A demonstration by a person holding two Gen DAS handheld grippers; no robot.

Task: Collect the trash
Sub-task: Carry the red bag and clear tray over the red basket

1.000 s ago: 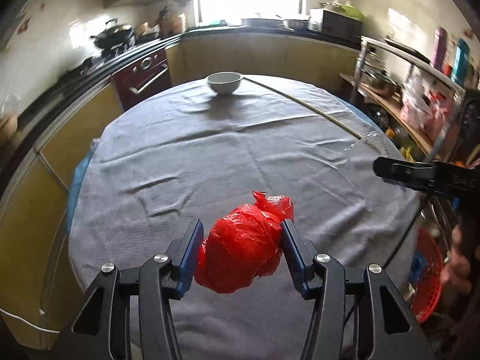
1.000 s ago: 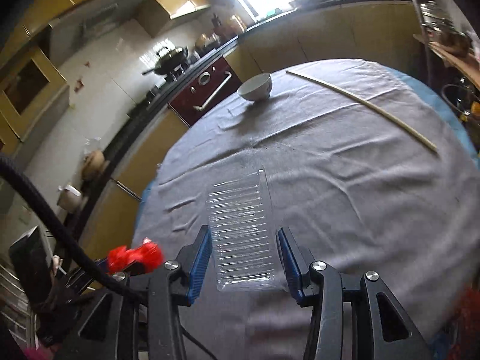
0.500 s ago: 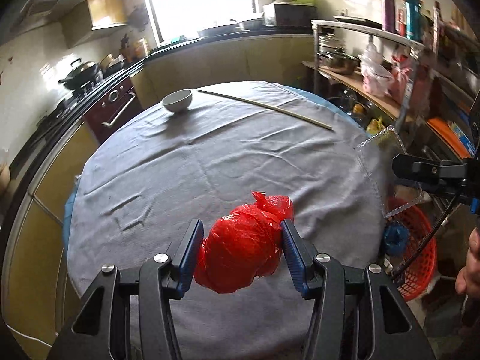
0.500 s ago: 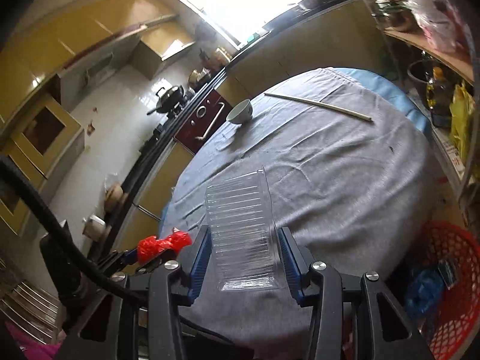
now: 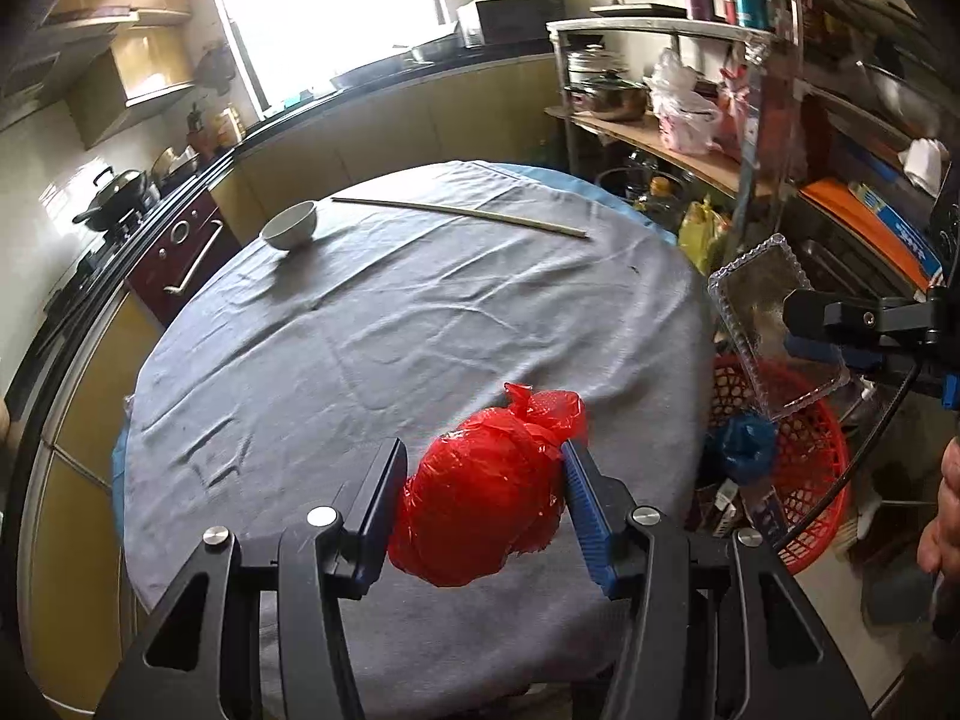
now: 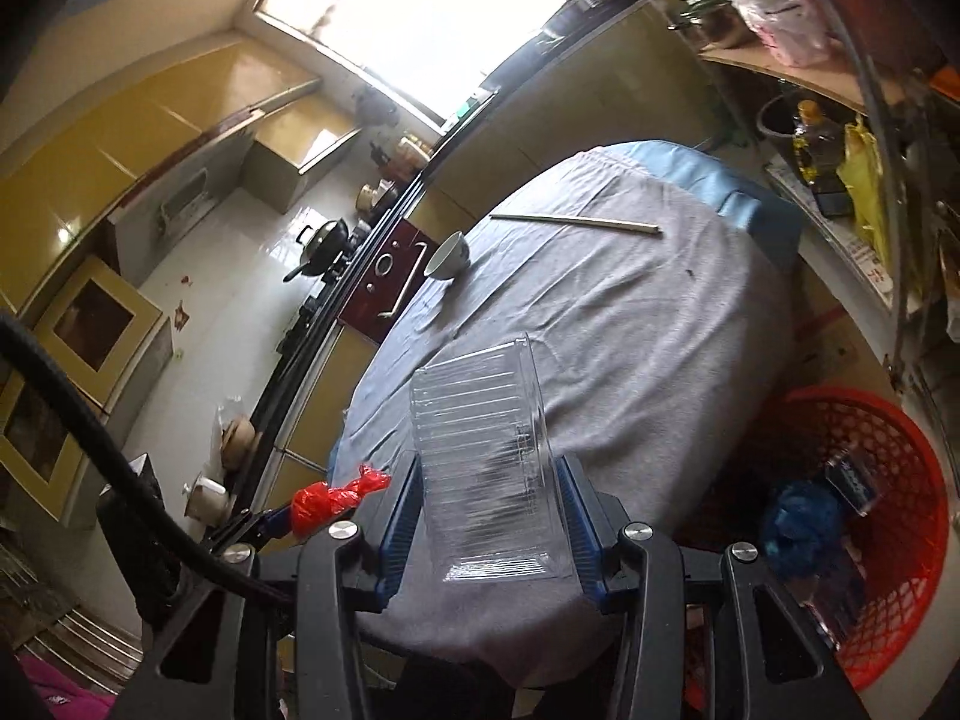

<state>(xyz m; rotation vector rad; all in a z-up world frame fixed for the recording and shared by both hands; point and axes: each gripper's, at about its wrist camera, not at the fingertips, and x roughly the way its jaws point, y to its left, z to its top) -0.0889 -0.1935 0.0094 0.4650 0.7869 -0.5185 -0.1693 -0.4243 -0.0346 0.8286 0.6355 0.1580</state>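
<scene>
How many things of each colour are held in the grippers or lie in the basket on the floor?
Red: 1, the red plastic bag in the left gripper.
Clear: 1, the clear plastic tray in the right gripper.
Blue: 1, the blue bag in the red basket; a dark packet beside it is not counted.
Total: 3.

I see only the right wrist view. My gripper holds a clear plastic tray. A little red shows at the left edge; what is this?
Observer: A knotted red plastic bag, clamped in the left gripper.
Operator: Is the tray whole at its far end? Here I see only its ribbed face.
Observer: In the left wrist view the clear tray shows its full rectangular rim, unbroken, and it looks empty.
Operator: Where is it relative to the basket?
Observer: There its lower end overlaps the red basket, beside the table edge; height above the basket I cannot judge.
</scene>
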